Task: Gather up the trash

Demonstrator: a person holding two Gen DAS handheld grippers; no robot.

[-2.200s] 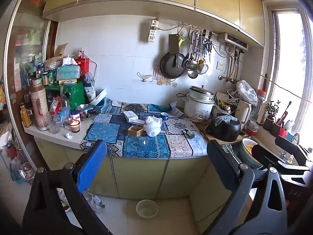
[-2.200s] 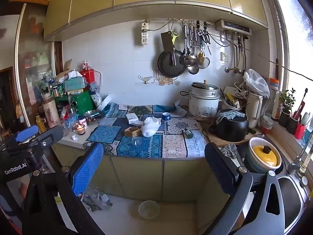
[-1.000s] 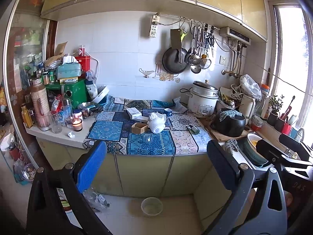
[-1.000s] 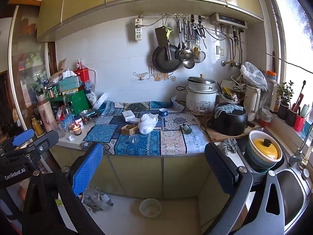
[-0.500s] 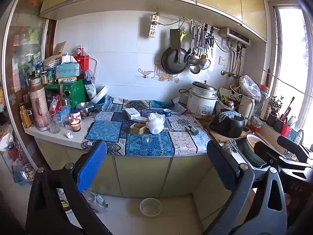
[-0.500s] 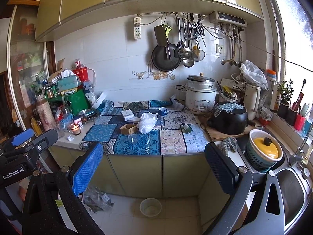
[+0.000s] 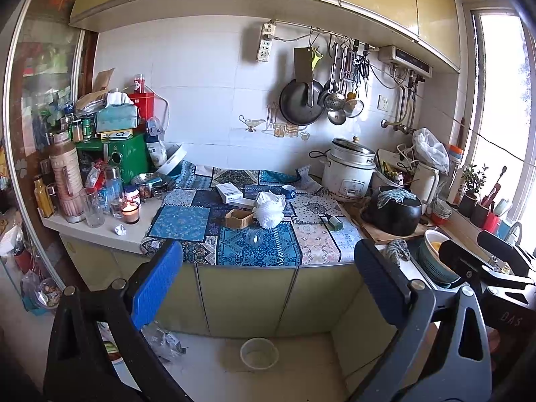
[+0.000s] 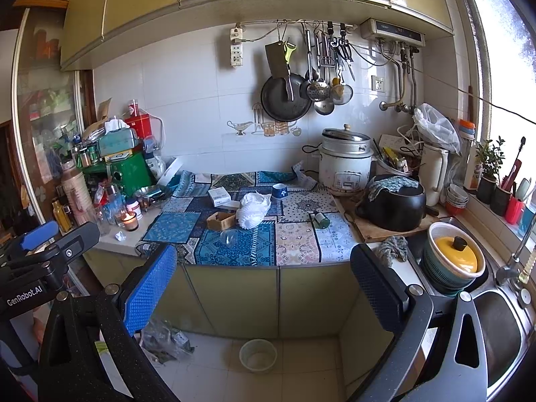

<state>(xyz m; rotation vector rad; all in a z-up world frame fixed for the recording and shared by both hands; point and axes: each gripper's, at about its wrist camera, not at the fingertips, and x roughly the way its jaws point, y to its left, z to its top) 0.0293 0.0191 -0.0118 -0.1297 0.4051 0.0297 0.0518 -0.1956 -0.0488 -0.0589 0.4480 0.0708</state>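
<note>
Both grippers are hanging back from the counter, well short of it and facing it square on. The left gripper [image 7: 268,281] is showing its fingers spread wide with nothing between them, and the right gripper [image 8: 264,284] is matching it, jaws apart and empty.

Straight ahead of both, beyond the fingertips, the patterned blue cloth [image 7: 264,248] is lying over the counter, and the trash is sitting on it. A crumpled white plastic bag [image 7: 269,208] is resting dead centre, touching a small open cardboard box [image 7: 238,218] just to its left. Nearer the front edge, a clear glass jar [image 7: 253,236] is lying on its side. Off to the right of the bag a small dark bottle [image 7: 331,221] is lying flat.

Further left, on the bare counter, a small wad of white paper [image 7: 120,230] is sitting just beside a lit candle [image 7: 130,210].

Down below, between the fingers of each gripper, a pale round bowl [image 8: 258,355] is standing on the floor tiles against the cabinet doors, with a crumpled clear bag [image 8: 165,338] lying to its left.
</note>
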